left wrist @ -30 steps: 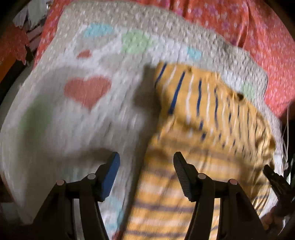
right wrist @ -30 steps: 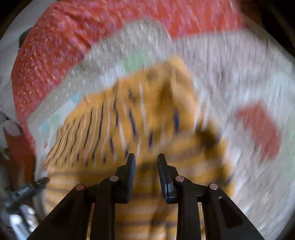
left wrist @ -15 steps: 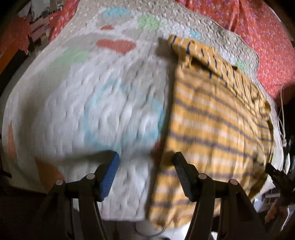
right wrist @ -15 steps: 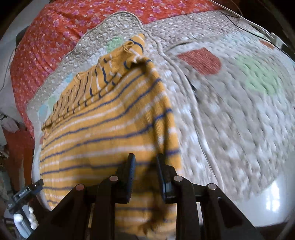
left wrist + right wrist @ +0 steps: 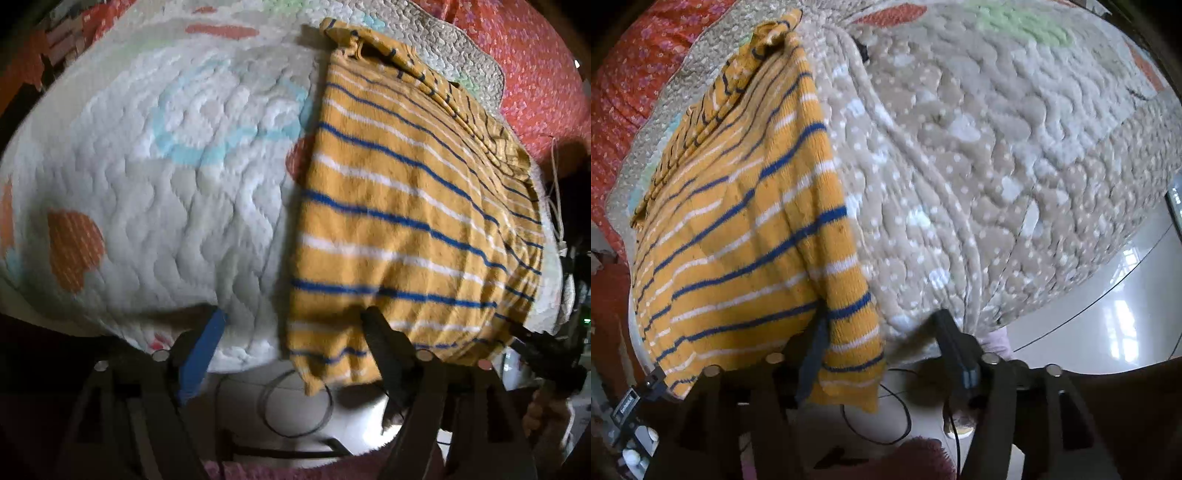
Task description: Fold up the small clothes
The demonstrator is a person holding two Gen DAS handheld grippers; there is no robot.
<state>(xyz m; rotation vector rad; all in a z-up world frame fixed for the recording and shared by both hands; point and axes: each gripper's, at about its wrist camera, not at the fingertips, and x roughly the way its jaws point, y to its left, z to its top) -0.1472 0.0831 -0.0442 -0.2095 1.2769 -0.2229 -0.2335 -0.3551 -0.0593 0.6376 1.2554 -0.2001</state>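
A small yellow garment with blue and white stripes [image 5: 406, 206] lies flat on a quilted blanket [image 5: 166, 166]; its near edge hangs over the blanket's front edge. It also shows in the right wrist view [image 5: 746, 229]. My left gripper [image 5: 295, 336] is open and empty, its right finger over the garment's near left corner. My right gripper [image 5: 882, 332] is open and empty, with the garment's near right corner hanging in front of its left finger. The other gripper shows at the right edge of the left wrist view [image 5: 546, 354].
A red flowered bedspread [image 5: 535, 55] lies beyond the quilt. The quilt [image 5: 997, 166] ends at a drop to a shiny white floor [image 5: 1108, 314]. A black cable [image 5: 295, 406] loops on the floor below the edge.
Both grippers have pulled back toward the quilt's near edge. The right gripper, nearly shut before, has opened wide. The garment now lies spread out and still.
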